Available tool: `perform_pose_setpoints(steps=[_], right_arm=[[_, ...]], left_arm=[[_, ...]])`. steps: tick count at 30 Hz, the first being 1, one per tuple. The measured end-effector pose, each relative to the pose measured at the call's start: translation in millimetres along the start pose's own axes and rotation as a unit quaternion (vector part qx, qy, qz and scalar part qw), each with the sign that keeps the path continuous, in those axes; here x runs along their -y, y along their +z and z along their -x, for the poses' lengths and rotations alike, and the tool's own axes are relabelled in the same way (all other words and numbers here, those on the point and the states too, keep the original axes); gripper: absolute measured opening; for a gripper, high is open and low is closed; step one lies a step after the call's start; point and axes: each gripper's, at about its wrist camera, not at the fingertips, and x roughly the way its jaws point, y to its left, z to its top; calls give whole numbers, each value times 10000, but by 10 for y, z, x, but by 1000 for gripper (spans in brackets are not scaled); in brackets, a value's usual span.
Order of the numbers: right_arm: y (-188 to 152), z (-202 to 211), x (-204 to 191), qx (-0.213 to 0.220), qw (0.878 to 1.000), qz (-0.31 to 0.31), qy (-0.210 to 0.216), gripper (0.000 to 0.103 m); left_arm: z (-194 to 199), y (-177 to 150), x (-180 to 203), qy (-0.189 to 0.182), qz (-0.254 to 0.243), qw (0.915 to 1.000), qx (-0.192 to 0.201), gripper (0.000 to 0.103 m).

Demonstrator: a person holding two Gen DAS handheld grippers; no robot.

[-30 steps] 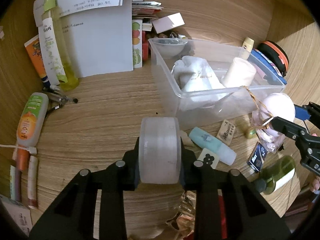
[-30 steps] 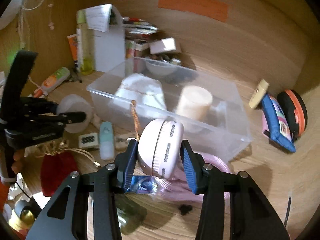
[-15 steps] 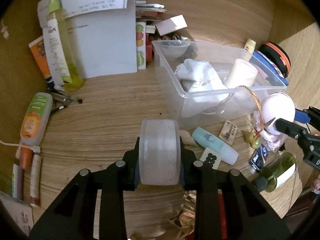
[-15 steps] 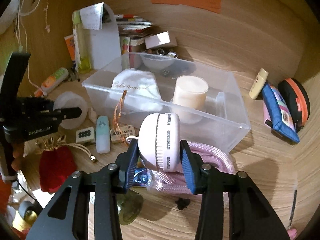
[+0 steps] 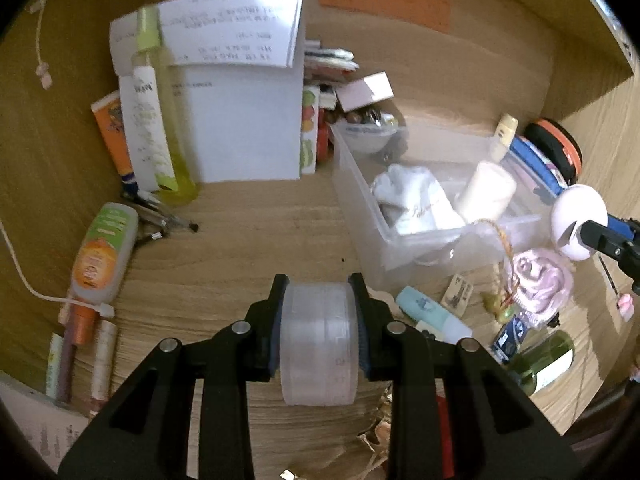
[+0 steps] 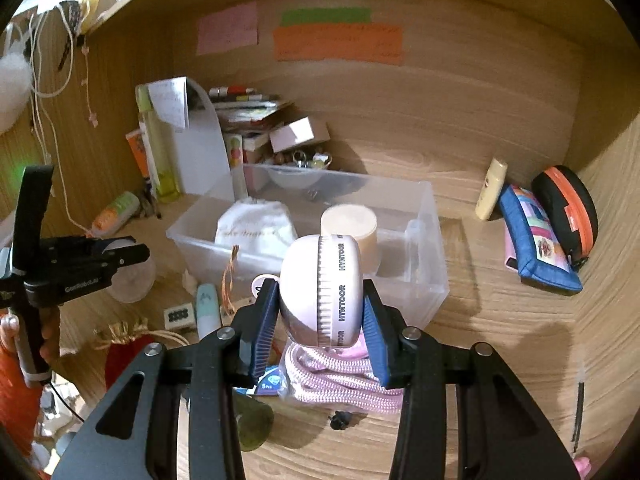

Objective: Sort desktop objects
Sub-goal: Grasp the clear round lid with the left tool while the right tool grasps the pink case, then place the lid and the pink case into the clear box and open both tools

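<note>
My left gripper (image 5: 318, 312) is shut on a frosted clear round case (image 5: 318, 344), held on edge above the wooden desk, short of the clear plastic bin (image 5: 360, 184). My right gripper (image 6: 320, 296) is shut on a pale pink round device (image 6: 322, 284) with a lettered grey band, held up in front of the clear plastic bin (image 6: 434, 232). That bin holds a white cloth pouch (image 6: 256, 228), a cream cylinder (image 6: 350, 226) and a small bowl (image 6: 292, 178). In the left wrist view the pink device (image 5: 576, 216) hangs at the far right.
A bagged pink rope (image 6: 340, 368), green glass bottle (image 5: 544, 360), mint tube (image 5: 428, 312) and red pouch (image 6: 124, 356) lie before the bin. Bottles (image 5: 156, 120) and papers (image 5: 240, 128) stand at back left. A blue pouch (image 6: 536, 248) and orange-black case (image 6: 568, 208) lie right.
Both grippers have risen with their loads. The pink device came up off the bagged rope and turned upright, now level with the bin's front wall. The clear case also sits higher.
</note>
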Motion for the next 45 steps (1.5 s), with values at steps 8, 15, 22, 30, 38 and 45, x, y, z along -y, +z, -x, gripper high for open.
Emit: perform_pose_setpoints(steps=[8, 15, 22, 30, 38, 45], right_arm=[[117, 56, 132, 179, 9997, -134, 70, 37], [272, 75, 312, 341, 9991, -244, 85, 37], [452, 43, 500, 492, 9983, -297, 61, 37], [594, -189, 693, 437, 9982, -393, 98, 37], [685, -523, 827, 243, 9986, -451, 131, 37], [741, -828, 864, 3, 9991, -412, 117, 37]], left_arm=[[246, 207, 102, 120, -71, 9992, 367, 29], [326, 476, 178, 56, 1, 9985, 545, 29], [348, 734, 328, -119, -99, 9975, 686, 29], [157, 979, 472, -343, -195, 9974, 597, 29], [-187, 1135, 542, -451, -216, 9981, 359, 29], [-551, 1214, 590, -561, -193, 9982, 108, 29]])
